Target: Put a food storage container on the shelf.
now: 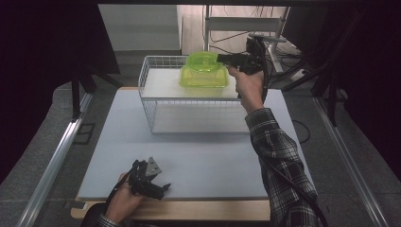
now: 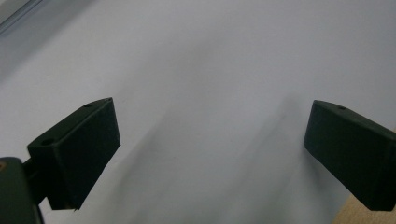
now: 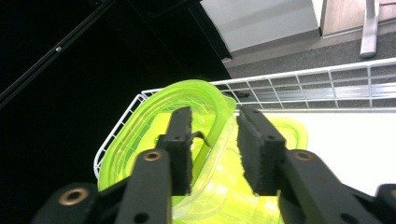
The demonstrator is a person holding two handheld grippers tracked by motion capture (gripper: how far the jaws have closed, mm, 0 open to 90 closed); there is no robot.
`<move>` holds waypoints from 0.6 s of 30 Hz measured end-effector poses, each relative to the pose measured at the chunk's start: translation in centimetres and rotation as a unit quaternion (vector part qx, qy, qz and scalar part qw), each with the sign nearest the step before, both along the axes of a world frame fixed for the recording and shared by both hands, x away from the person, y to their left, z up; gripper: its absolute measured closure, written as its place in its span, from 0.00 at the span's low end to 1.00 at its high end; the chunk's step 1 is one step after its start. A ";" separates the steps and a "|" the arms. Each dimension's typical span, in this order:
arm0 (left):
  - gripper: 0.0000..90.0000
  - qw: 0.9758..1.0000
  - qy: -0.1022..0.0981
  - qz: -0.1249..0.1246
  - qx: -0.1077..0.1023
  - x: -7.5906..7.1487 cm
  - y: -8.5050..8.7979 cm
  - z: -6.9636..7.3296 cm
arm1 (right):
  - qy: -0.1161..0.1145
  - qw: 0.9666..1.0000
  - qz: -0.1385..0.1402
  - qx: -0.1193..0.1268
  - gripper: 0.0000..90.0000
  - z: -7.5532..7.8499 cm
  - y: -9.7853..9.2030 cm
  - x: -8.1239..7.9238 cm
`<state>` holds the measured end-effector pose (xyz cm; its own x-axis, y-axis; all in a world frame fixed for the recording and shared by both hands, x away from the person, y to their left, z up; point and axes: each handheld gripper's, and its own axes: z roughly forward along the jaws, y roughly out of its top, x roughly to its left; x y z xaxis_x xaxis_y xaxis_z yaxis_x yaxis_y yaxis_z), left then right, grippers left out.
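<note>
A lime-green see-through plastic container (image 1: 204, 71) rests on the white panel inside a white wire basket (image 1: 156, 101) at the back of the table. My right gripper (image 1: 220, 58) reaches in from the right at the container's top edge. In the right gripper view the container's rim (image 3: 140, 135) runs up between the two jaws of the right gripper (image 3: 215, 114). A gap shows beside the right pad, so the jaws stand apart around the rim. My left gripper (image 1: 164, 188) lies low near the table's front edge, open, and in its own view the left gripper (image 2: 210, 121) has only bare tabletop between its fingers.
The pale grey tabletop (image 1: 198, 156) stretches between the basket and the wooden front edge (image 1: 189, 210). A metal rail (image 1: 56, 156) runs along the left side. Black frame posts stand at both sides, and cables and a metal stand (image 1: 269, 40) lie behind the basket.
</note>
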<state>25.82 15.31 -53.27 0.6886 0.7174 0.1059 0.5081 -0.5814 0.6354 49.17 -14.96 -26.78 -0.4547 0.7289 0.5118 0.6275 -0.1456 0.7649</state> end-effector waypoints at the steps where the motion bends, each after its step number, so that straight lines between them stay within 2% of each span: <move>1: 0.04 1.000 0.000 0.000 0.000 0.0 0.0 0.0 | -0.003 1.000 0.001 -0.001 0.69 0.1 -0.1 -0.1; 7: 0.04 1.000 -0.001 0.000 0.001 0.0 0.0 0.0 | -0.012 1.000 0.025 -0.006 0.56 0.4 -0.4 -0.6; 18: 0.04 1.000 -0.001 0.000 0.001 0.0 0.0 0.0 | -0.034 0.996 0.076 -0.035 0.34 -0.3 -0.8 -2.3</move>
<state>25.82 15.31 -53.23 0.6878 0.7175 0.1096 0.5068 -0.5828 0.6352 46.88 -15.74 -27.12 -0.5948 0.6816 0.4262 0.5851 0.0036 0.8110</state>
